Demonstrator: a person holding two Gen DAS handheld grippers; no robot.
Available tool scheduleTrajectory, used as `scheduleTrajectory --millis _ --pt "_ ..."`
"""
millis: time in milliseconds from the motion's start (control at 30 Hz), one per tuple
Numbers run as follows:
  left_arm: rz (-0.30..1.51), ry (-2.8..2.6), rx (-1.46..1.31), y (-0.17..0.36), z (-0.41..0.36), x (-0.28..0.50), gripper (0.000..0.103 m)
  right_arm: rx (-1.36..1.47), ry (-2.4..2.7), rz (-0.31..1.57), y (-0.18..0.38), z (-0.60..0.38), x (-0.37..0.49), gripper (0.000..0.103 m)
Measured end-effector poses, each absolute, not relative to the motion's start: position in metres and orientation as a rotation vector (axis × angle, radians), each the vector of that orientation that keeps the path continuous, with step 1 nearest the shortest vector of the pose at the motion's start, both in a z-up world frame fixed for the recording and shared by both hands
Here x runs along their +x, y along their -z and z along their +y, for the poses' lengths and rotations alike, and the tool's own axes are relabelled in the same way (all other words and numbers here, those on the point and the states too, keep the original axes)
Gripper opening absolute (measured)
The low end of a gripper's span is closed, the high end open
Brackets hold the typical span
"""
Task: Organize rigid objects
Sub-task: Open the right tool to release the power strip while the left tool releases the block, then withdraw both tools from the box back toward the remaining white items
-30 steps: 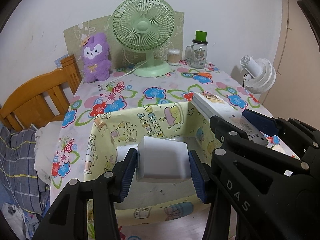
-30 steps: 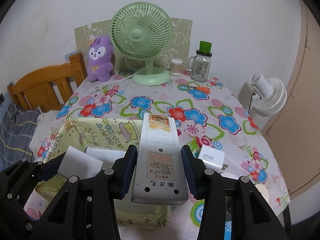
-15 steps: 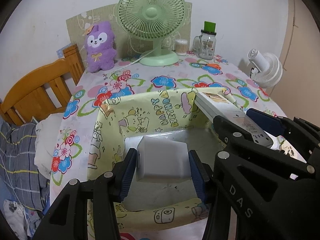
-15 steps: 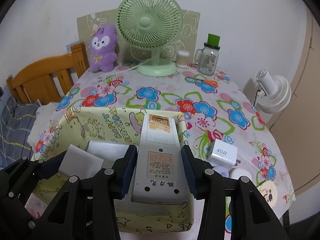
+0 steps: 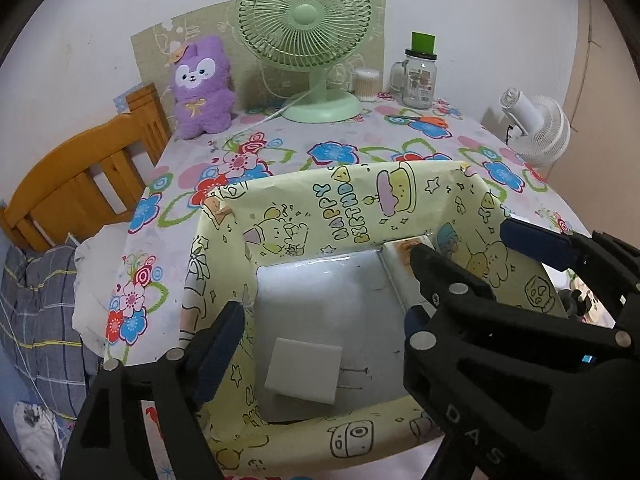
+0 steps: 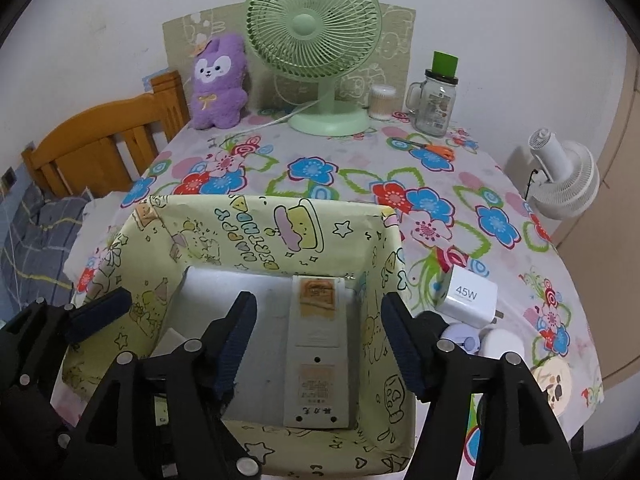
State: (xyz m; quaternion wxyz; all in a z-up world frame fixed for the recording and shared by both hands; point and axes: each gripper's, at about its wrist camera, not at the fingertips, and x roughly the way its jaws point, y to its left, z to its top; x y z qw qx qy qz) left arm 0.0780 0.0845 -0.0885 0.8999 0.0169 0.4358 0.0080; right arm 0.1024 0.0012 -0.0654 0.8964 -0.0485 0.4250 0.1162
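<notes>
Left gripper (image 5: 320, 344): jaws spread wide and holding nothing, poised over the near left part of the box
Right gripper (image 6: 318, 344): jaws spread wide and holding nothing, poised over the right half of the box
Box (image 6: 256, 216): open-topped, wrapped in yellow "Happy Birthday" cartoon paper, standing on the near part of the table
White charger block (image 5: 304, 374): lying flat on the box floor, near side, between the left gripper's fingers but apart from both
Remote control (image 6: 316, 348): face down along the right wall inside the box, label showing, lengthwise near to far
45W charger (image 6: 466, 296): outside the box, just beside its right wall on the floral tablecloth (image 6: 360, 168)
Far edge of table: green desk fan (image 6: 314, 32), purple plush toy (image 6: 218, 80) to its left, glass jar with green lid (image 6: 436, 100) to its right
</notes>
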Motion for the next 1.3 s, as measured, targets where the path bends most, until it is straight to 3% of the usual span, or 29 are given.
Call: scheduleTrajectory --millis 233,300,367,767,1300 --pt "0.912 -0.018 0.020 0.083 0.083 0.074 0.093 -0.121 -0.264 0.877 0.056 0.000 0.097 0.073" --pt "0.908 -0.029 0.025 0.080 0.082 0.073 0.095 -0.120 -0.251 0.869 0.053 -0.001 0.096 0.085" --pt "0.898 -0.031 0.026 0.076 0.080 0.070 0.095 -0.138 -0.221 0.840 0.048 -0.002 0.093 0.089" --pt "0.844 -0.004 0.022 0.053 0.068 0.060 0.100 -0.150 -0.233 0.792 0.024 -0.014 0.086 0.098" --pt "0.821 -0.015 0.028 0.039 0.039 0.054 0.103 -0.135 -0.236 0.762 0.009 -0.042 0.078 0.098"
